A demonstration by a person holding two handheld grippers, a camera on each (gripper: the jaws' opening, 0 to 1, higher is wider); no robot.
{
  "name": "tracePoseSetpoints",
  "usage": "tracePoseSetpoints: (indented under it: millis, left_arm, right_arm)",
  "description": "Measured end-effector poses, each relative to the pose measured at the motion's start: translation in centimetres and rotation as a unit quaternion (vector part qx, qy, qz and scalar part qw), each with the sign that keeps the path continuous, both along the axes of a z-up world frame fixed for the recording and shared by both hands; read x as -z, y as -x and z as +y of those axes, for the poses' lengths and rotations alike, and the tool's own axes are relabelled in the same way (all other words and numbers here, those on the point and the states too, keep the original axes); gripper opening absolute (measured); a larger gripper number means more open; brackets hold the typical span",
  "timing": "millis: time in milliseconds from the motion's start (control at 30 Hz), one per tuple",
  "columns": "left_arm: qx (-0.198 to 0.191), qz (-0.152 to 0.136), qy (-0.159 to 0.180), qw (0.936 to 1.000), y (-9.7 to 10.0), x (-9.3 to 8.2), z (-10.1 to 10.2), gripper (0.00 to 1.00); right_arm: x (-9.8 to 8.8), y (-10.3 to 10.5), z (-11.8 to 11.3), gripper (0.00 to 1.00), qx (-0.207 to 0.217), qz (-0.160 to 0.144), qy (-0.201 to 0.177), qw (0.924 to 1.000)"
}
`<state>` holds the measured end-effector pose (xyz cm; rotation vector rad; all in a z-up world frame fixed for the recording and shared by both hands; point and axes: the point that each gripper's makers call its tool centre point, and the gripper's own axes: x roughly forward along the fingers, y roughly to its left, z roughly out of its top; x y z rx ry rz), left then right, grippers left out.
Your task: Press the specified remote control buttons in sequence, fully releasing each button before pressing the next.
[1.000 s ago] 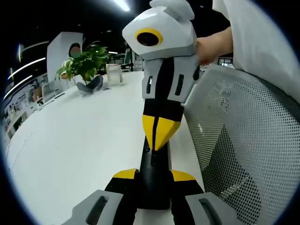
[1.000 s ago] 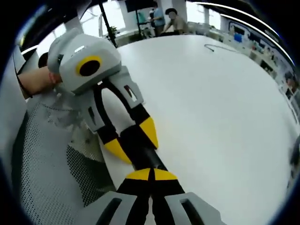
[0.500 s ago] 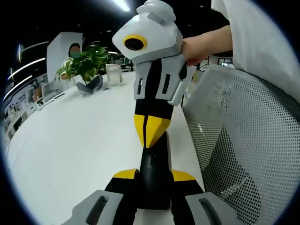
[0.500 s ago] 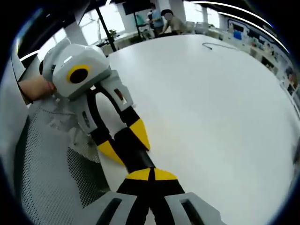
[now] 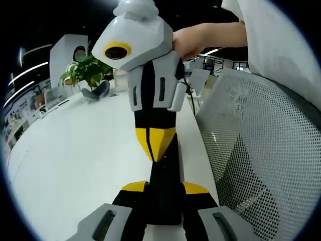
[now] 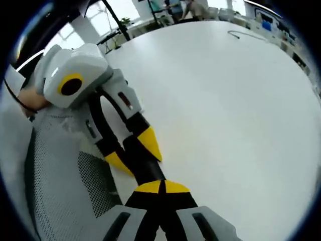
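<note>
Two risks here: left gripper (image 5: 164, 187) clamped on remote (image 5: 164, 193) over desk (image 5: 75, 160) edge, could slip; right gripper (image 5: 156, 150) pinched together, could mispress.

I am looking at a smooth, matt white desk (image 5: 75, 150) that is catching soft ceiling light. A slim remote control (image 5: 164, 186) of black plastic with a slight sheen is lying along the desk's near edge. Both grippers are showing hard moulded plastic: the right gripper (image 5: 156, 150) in pale grey shell with glossy yellow tips, the left gripper (image 6: 134, 158) likewise. Beside the desk edge, an office chair (image 5: 261, 150) is presenting a grey woven mesh back, rough and perforated.
</note>
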<state>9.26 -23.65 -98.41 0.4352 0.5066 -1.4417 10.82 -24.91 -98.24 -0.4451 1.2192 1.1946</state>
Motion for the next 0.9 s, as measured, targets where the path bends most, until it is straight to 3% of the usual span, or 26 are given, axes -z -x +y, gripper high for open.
tracePoseSetpoints:
  millis: [433, 600, 900]
  left_arm:
    - [0.001, -0.001, -0.001, 1.0, 0.03, 0.03, -0.02, 0.25]
    - [-0.001, -0.001, 0.0, 1.0, 0.02, 0.02, -0.04, 0.25]
    - [-0.005, 0.003, 0.002, 1.0, -0.02, 0.02, -0.06, 0.25]
  right_arm:
    - [0.25, 0.0, 0.01, 0.0, -0.009, -0.012, 0.03, 0.9994]
    - [0.25, 0.14, 0.05, 0.0, -0.02, -0.039, 0.036, 0.9984]
    - [0.03, -0.02, -0.07, 0.0, 0.024, -0.077, -0.033, 0.9962]
